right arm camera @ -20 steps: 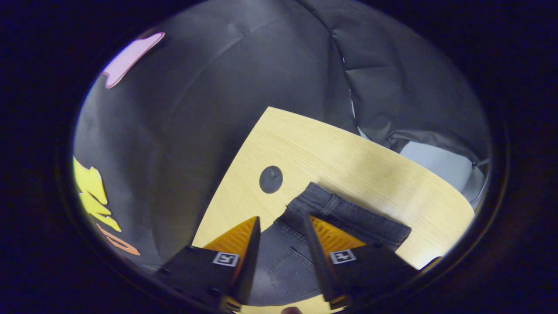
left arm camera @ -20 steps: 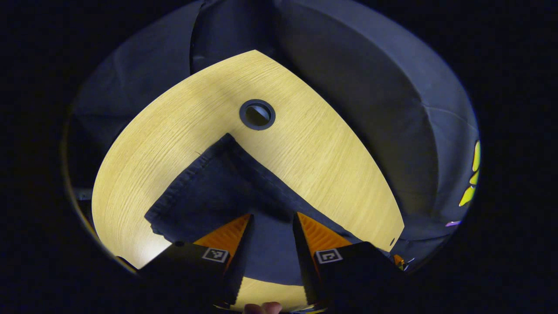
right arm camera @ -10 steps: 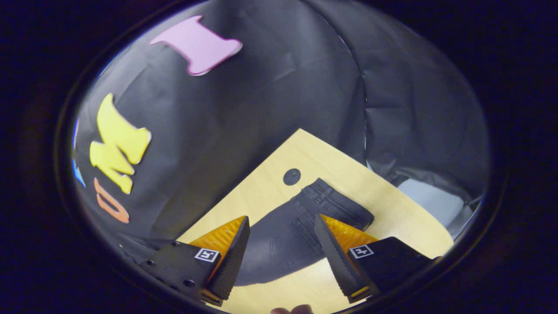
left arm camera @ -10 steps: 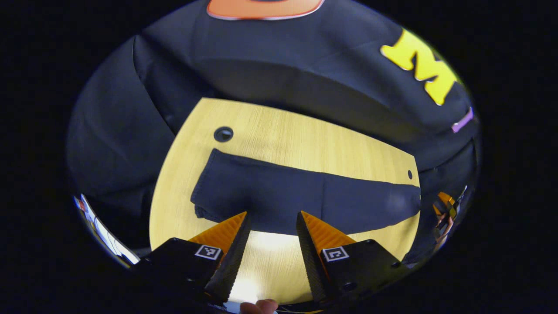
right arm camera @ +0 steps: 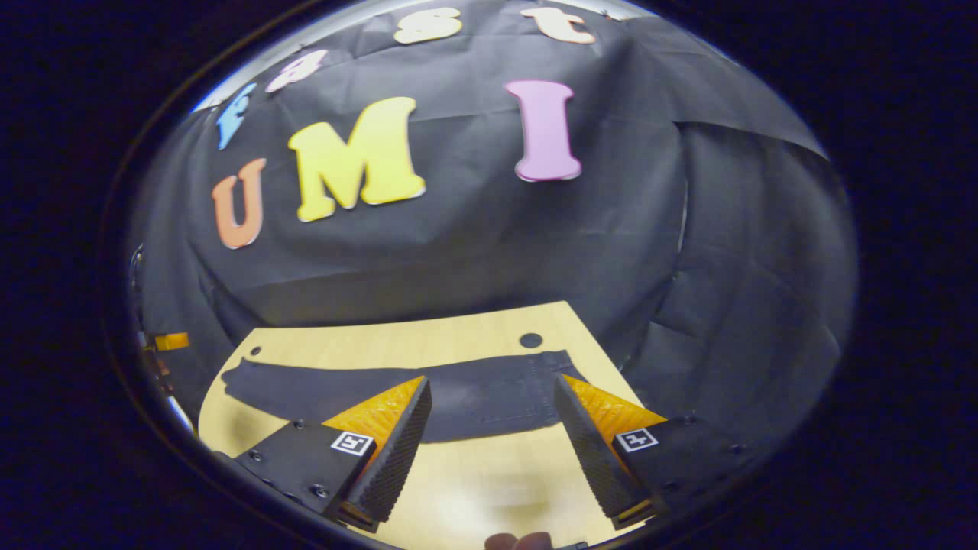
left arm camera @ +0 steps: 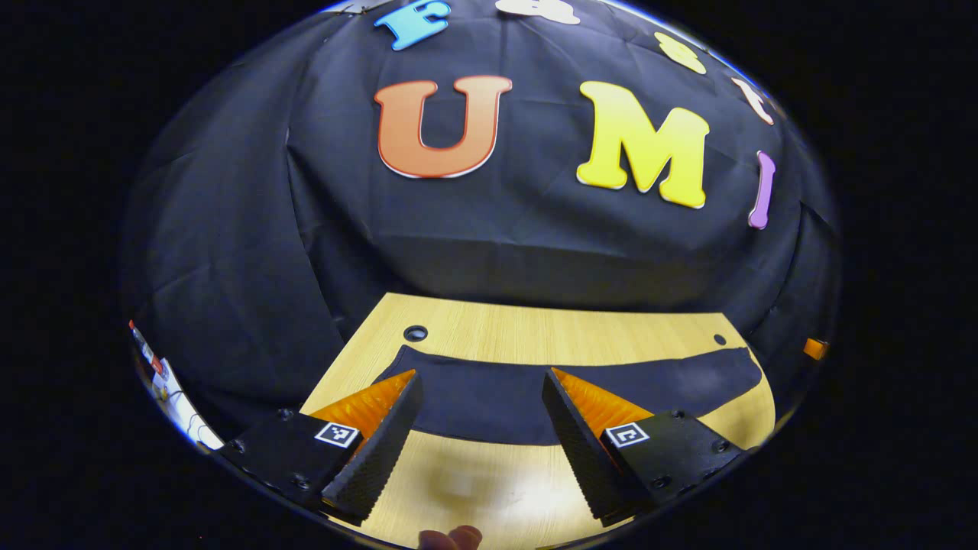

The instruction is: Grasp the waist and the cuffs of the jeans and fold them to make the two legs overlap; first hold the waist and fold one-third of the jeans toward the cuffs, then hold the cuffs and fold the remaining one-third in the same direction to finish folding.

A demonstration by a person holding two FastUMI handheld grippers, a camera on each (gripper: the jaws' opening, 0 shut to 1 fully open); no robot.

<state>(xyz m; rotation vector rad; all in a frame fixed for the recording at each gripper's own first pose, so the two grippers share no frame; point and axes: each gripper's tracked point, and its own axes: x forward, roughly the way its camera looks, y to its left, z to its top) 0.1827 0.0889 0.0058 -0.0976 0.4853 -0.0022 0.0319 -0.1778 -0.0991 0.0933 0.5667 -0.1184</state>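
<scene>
The dark jeans [left arm camera: 581,386] lie flat as one long strip across the light wooden table [left arm camera: 535,328], the legs laid one over the other. The cuff end [left arm camera: 401,363] is at the left in the left gripper view. In the right gripper view the jeans [right arm camera: 344,389] end at the right with the waist [right arm camera: 558,374]. My left gripper [left arm camera: 481,374] is open, held above and in front of the cuff half, with nothing between its fingers. Equally open and empty, my right gripper [right arm camera: 493,380] is held off the cloth before the waist half.
A round cable hole [left arm camera: 416,333] sits by the cuff end and another [right arm camera: 530,340] by the waist. Bare table lies between the jeans and the near edge [right arm camera: 474,489]. Black cloth walls close the back and sides. A person's fingertip [left arm camera: 451,537] shows at the bottom.
Both grippers have pulled back and tilted up from close over the jeans' two ends, so the whole strip and the wall now show. The jeans have stayed flat.
</scene>
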